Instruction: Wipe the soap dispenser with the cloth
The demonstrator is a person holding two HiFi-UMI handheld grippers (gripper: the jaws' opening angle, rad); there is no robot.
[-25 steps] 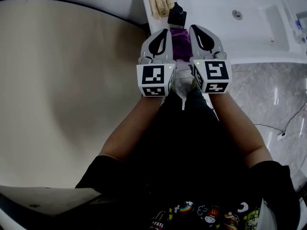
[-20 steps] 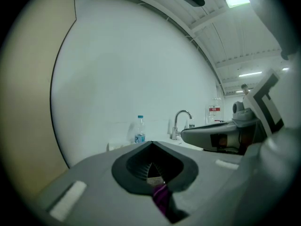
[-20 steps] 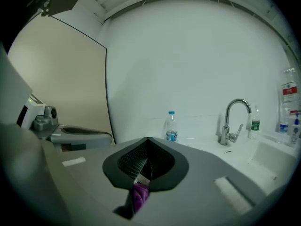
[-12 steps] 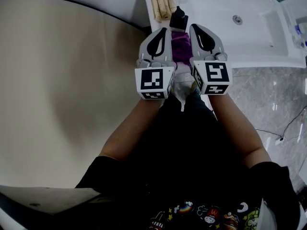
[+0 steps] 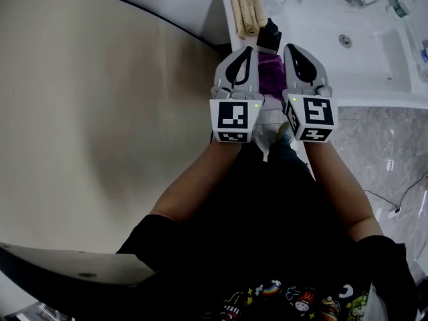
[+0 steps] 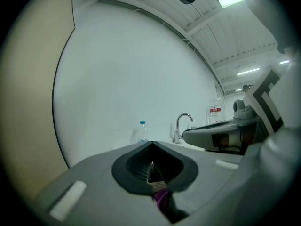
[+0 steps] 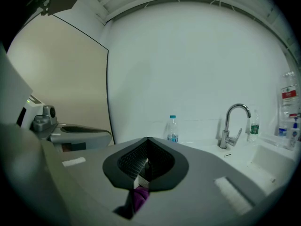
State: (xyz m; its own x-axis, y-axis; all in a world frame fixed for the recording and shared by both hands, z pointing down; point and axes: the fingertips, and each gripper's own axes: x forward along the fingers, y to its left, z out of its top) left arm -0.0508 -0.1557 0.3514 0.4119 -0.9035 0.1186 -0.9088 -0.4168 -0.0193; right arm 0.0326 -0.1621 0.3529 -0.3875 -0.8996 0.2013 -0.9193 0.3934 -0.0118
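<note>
A purple cloth (image 5: 271,74) hangs bunched between my two grippers, which sit side by side over the near edge of the white counter (image 5: 374,92). My left gripper (image 5: 245,48) is shut, with purple cloth (image 6: 161,199) and a small white tag caught in its jaws. My right gripper (image 5: 293,46) is shut in the same way on the cloth (image 7: 139,196). The black pump head of the soap dispenser (image 5: 268,37) stands just beyond the cloth, between the two sets of jaw tips. The dispenser's body is hidden.
Rolled beige towels (image 5: 246,9) lie on the counter behind the dispenser. A water bottle (image 7: 173,129) stands by the wall, and a chrome faucet (image 7: 233,122) rises over the sink basin (image 5: 394,52) with its drain (image 5: 345,41). A beige wall panel (image 5: 100,112) fills the left.
Both grippers have risen a little together with the cloth, and their tips now sit closer to the dispenser's pump head. The jaws stayed shut.
</note>
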